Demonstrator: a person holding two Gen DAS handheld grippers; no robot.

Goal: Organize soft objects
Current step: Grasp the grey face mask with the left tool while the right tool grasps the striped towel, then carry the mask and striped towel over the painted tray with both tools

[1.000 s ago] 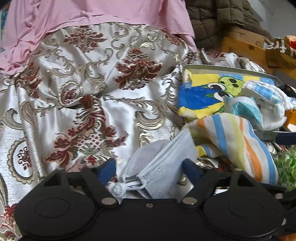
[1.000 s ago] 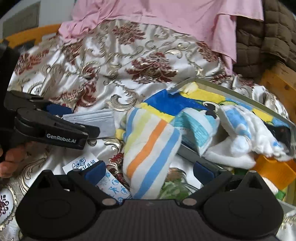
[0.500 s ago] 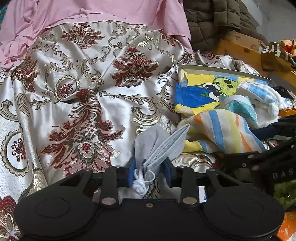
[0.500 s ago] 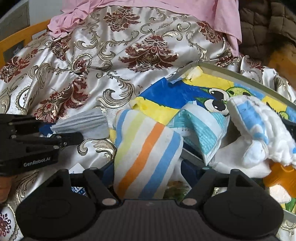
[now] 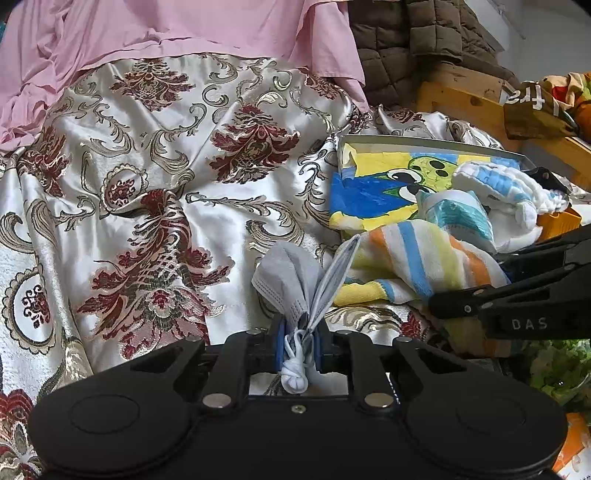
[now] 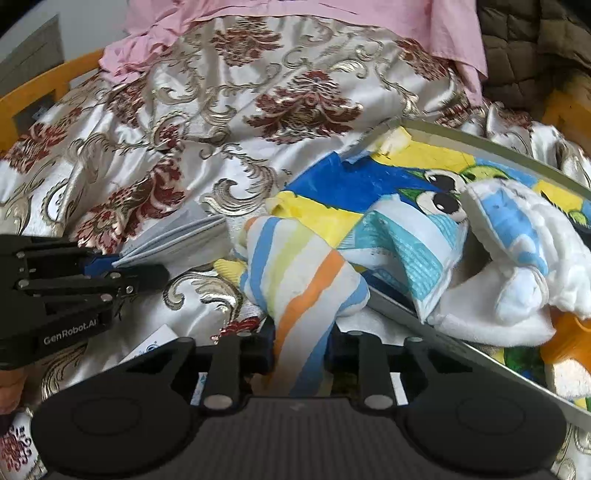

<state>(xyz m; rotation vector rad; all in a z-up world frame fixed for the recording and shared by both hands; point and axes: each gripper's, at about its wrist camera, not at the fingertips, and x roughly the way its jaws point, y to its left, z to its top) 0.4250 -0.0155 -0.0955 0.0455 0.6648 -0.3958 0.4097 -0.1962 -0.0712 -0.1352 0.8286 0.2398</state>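
A grey face mask [image 5: 291, 277] lies on the satin bedspread, its near end and white ear loop bunched between the blue pads of my left gripper [image 5: 298, 343], whose jaws are closing on it. The mask [image 6: 177, 236] and left gripper [image 6: 122, 273] also show at the left of the right wrist view. A striped towel [image 6: 303, 273] in orange, blue and yellow hangs over the edge of a metal tray [image 6: 461, 133]. My right gripper [image 6: 301, 347] has its jaws closing on the towel's near end, squeezing it. The towel [image 5: 413, 258] and right gripper [image 5: 439, 306] also appear in the left wrist view.
The tray has a cartoon lining and holds a fluffy white and blue cloth [image 6: 517, 236] and a teal patterned cloth [image 6: 410, 247]. Pink fabric [image 5: 166, 33] and a brown quilted jacket [image 5: 413, 37] lie at the back. A wooden frame [image 5: 476, 107] stands to the right.
Both grippers have gone from wide open to pinched: the left on the mask, now bunched upward, the right on the striped towel after moving forward around it.
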